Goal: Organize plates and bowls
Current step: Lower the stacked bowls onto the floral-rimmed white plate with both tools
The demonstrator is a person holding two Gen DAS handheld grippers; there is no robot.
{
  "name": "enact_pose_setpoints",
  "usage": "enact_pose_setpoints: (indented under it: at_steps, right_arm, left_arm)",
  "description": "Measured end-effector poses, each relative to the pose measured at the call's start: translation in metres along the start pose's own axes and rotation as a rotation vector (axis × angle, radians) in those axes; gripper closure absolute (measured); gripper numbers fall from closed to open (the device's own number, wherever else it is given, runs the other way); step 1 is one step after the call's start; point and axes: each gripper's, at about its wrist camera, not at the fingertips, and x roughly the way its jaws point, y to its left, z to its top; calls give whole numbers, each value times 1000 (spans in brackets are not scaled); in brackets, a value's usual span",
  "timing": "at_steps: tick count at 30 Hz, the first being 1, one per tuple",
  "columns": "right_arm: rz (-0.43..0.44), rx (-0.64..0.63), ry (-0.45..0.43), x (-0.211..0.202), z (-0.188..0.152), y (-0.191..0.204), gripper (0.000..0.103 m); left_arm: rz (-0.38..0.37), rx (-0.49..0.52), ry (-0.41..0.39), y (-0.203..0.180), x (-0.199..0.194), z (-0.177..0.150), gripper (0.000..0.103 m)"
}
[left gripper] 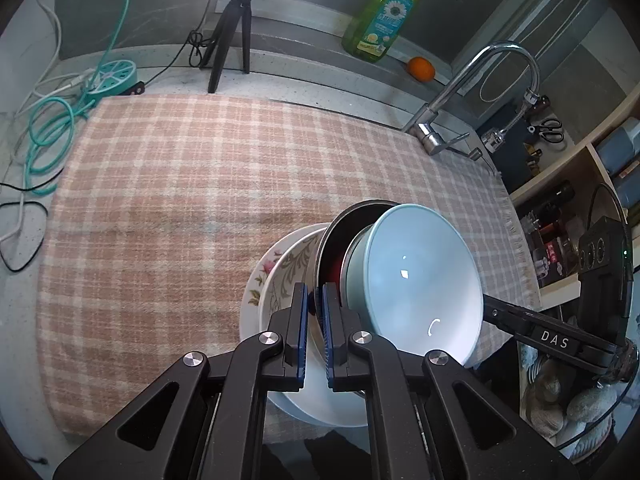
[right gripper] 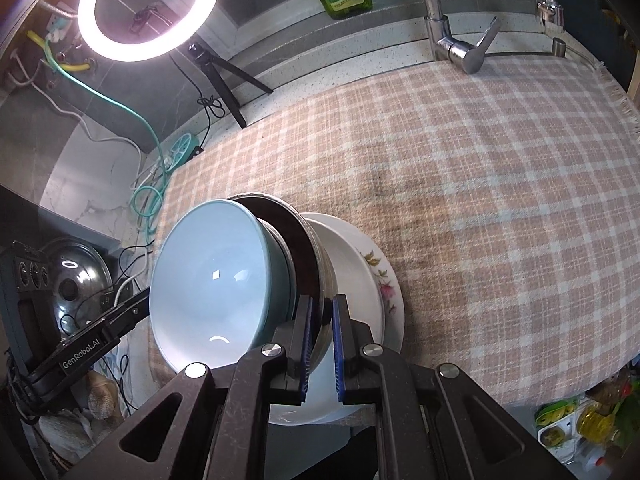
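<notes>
A light blue bowl sits nested in a dark bowl. My left gripper is shut on the dark bowl's rim on one side. On the opposite side my right gripper is shut on the same rim. Under them a white deep plate lies on a floral plate near the cloth's front edge. Whether the dark bowl touches the white plate I cannot tell. In each view the blue bowl hides the other gripper's tips.
A pink checked cloth covers the counter. At the back stand a tap, a green soap bottle, an orange and a tripod. Cables lie at the left, shelves at the right.
</notes>
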Motion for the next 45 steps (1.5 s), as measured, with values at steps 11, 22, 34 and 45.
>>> enact_pose_setpoints:
  at_steps: [11,22,34,45]
  right_arm:
    - [-10,-6,21,8,-5,1,94]
    - [-14,-23,16,5,-5,4,94]
    - [-24,-34,7,5,-3,3,95]
    - [-40,-53,-17,-1,-3,4,82]
  left_arm:
    - [-1,-2,3,4,0,-1,98]
    - [-2,-8,16,7,3,-9,98]
    - [-3,5,15,6,3,-13,97]
    - [-25,20,21,10,0,-12,93]
